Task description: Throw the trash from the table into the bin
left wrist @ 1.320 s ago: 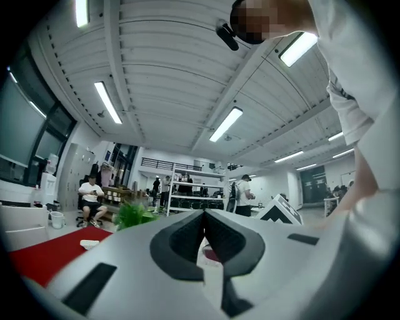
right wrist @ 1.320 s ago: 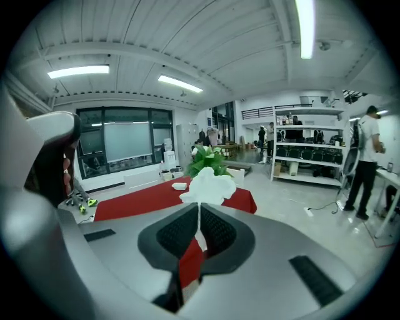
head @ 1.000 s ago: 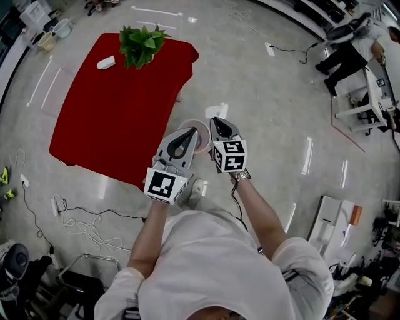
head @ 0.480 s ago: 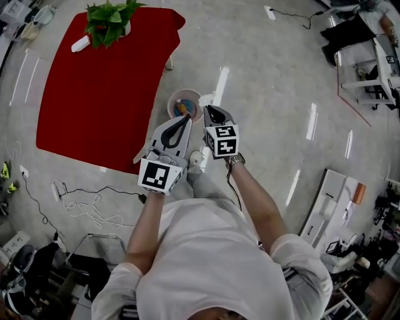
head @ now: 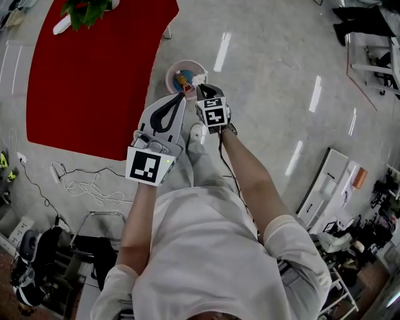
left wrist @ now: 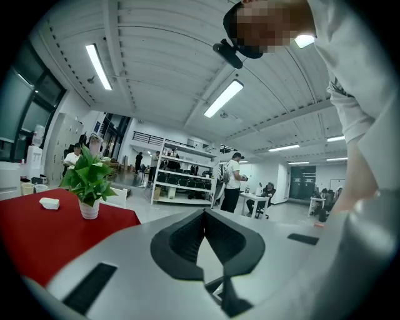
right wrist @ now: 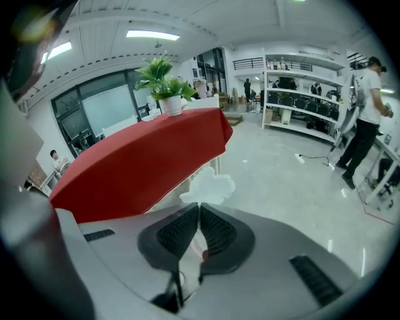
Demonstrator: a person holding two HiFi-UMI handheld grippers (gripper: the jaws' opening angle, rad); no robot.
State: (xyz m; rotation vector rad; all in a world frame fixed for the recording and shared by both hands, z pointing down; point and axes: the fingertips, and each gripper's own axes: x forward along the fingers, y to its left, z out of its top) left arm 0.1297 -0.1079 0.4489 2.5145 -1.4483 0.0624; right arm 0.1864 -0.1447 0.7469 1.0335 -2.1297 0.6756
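Observation:
In the head view a round pale bin point(head: 185, 76) stands on the floor by the corner of the red table point(head: 87, 75), with coloured trash inside. My right gripper point(head: 201, 87) points down over the bin's near right rim, shut on a crumpled white tissue point(head: 199, 79). The right gripper view shows that tissue point(right wrist: 208, 185) sticking out past the closed tips of the right gripper point(right wrist: 199, 205). My left gripper point(head: 182, 96) lies just beside it, near the bin's front edge. In the left gripper view the left gripper point(left wrist: 204, 214) is shut with nothing between its jaws.
A potted plant point(head: 84, 10) and a small white object point(head: 61, 25) sit at the table's far end. Cables point(head: 81, 187) lie on the floor at the left. A shoe point(head: 195, 131) stands just behind the bin. Shelves and people are far off.
Both grippers have sunk toward the floor and now hang at the bin, the right one farther down. The tissue stays pinched in the right gripper.

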